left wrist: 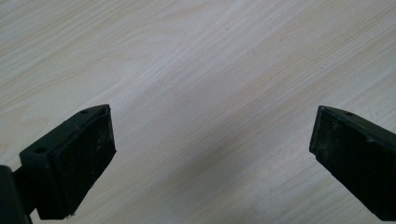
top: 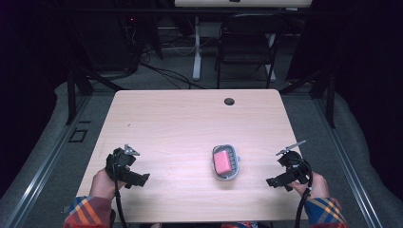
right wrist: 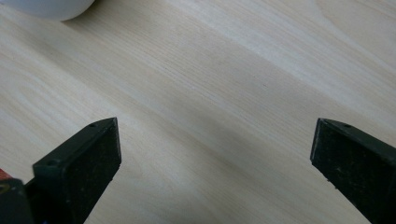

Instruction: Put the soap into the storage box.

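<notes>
Light wood-grain table (top: 190,123) seen from above, with a small grey tray (top: 236,164) right of centre near the front edge, holding a pink block (top: 222,162), possibly a sponge or a bar of soap. Left gripper (top: 140,179) held low at the front left of the table, well apart from the tray, jaws pointing inward toward the middle. Right gripper (top: 272,182) held at the front right, near the tray but not touching it, jaws likewise turned inward. Jaws of both grippers spread wide, with nothing between them but bare table surface, as shown in the left gripper view (left wrist: 210,154) and the right gripper view (right wrist: 215,158). Rounded pale edge (right wrist: 51,8) at the top left corner of the right gripper view, too blurred to identify. Dark cable grommet (top: 229,101) near the far edge of the table; black folding chair (top: 247,42) on the floor beyond.
</notes>
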